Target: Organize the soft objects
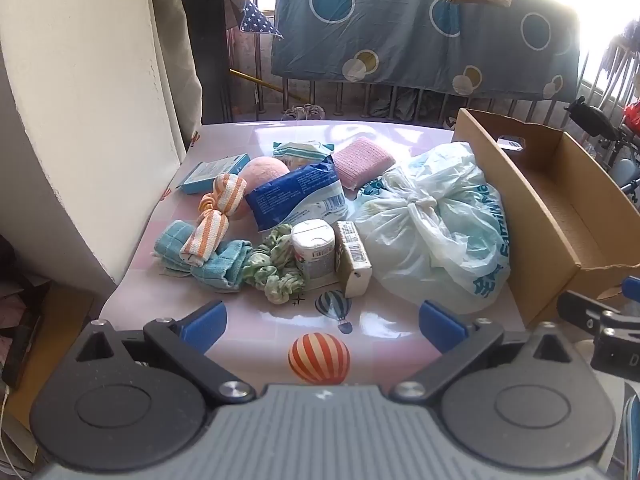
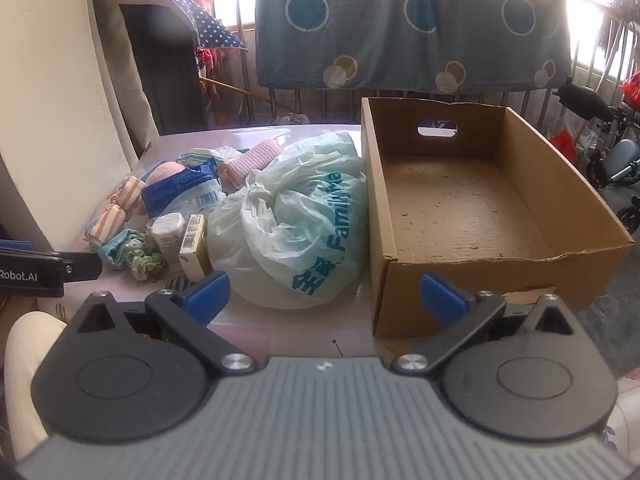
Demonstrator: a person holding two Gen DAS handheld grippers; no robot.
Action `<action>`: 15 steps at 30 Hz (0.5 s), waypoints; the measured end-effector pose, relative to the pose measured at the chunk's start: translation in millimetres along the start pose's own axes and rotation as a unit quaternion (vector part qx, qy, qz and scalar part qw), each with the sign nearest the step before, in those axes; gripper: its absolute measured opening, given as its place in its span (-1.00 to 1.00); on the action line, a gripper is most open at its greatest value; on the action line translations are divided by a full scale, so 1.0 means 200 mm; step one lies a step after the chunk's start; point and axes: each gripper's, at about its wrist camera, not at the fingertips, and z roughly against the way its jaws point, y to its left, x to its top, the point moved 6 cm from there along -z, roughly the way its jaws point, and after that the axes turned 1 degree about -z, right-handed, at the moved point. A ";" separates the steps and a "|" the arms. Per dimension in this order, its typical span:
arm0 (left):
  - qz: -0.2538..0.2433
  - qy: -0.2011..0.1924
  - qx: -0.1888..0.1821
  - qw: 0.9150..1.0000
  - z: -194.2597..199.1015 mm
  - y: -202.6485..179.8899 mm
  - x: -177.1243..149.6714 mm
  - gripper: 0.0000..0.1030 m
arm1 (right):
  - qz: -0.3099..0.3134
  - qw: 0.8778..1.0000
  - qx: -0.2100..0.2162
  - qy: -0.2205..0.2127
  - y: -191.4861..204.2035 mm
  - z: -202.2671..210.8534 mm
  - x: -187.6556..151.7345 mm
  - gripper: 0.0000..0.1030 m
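Note:
A heap of soft things lies on the pink table (image 1: pixel 256 320): a knotted orange-striped cloth (image 1: pixel 216 216), a teal cloth (image 1: pixel 212 264), a green scrunchie (image 1: pixel 276 268), a pink sponge (image 1: pixel 362 162), a pink ball (image 1: pixel 264 174), a blue-white packet (image 1: pixel 298 196) and a tied plastic bag (image 1: pixel 432 220). My left gripper (image 1: pixel 322 326) hovers open before the heap, nothing between its fingers. My right gripper (image 2: pixel 324 298) is open too, near the plastic bag (image 2: pixel 292 216) and the front corner of the empty cardboard box (image 2: pixel 480 208).
A white jar (image 1: pixel 314 246), a small carton (image 1: pixel 354 258) and a blue box (image 1: pixel 214 172) sit in the heap. A cream wall (image 1: pixel 80 120) borders the table's left. A hung blue sheet (image 1: pixel 420 28) and railings stand behind. Bare tabletop lies near the front edge.

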 end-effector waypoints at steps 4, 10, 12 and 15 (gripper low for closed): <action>-0.001 -0.004 0.003 1.000 -0.01 0.02 -0.02 0.99 | 0.000 1.000 -0.003 -0.001 -0.01 0.01 0.00 0.98; 0.000 -0.002 0.007 1.000 -0.01 0.04 -0.03 0.99 | -0.004 1.000 -0.002 0.000 0.02 -0.01 0.01 0.98; -0.001 0.002 0.010 1.000 -0.01 0.03 -0.01 0.99 | -0.005 1.000 0.000 0.003 0.02 -0.03 0.01 0.98; -0.002 0.004 0.010 1.000 -0.02 0.03 -0.01 0.99 | -0.005 1.000 0.004 0.004 0.00 -0.01 0.02 0.98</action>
